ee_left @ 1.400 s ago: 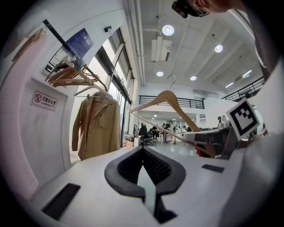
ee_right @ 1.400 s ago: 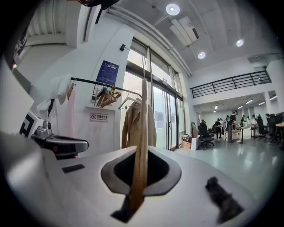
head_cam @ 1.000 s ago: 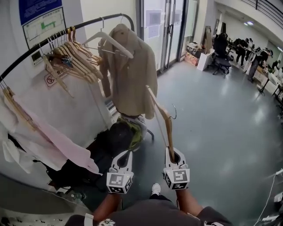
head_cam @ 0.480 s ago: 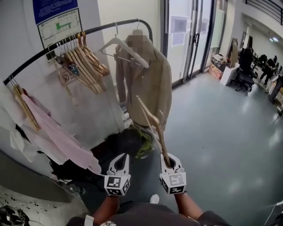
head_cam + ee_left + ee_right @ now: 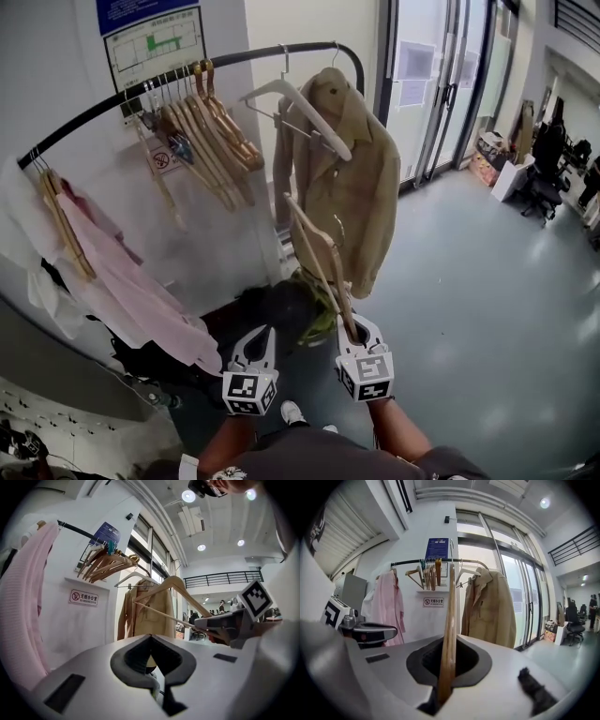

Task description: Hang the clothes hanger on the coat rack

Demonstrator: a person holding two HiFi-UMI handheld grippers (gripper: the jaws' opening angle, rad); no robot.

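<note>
Ahead is the black metal coat rack. The light wooden clothes hanger, pinched by the right tool, should be raised over it. The left tool is closed, empty.

- White wall carrying a blue-headed notice and a small no-smoking sign.
- Glossy grey floor.
- Tall glass doors beside the wall.
- Round ceiling lights, lit.
- Dark office chair at far right.

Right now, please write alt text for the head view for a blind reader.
The right gripper holds a wooden hanger up toward a coat rack carrying a beige jacket, a pink garment and spare hangers; the left gripper is empty.
</note>
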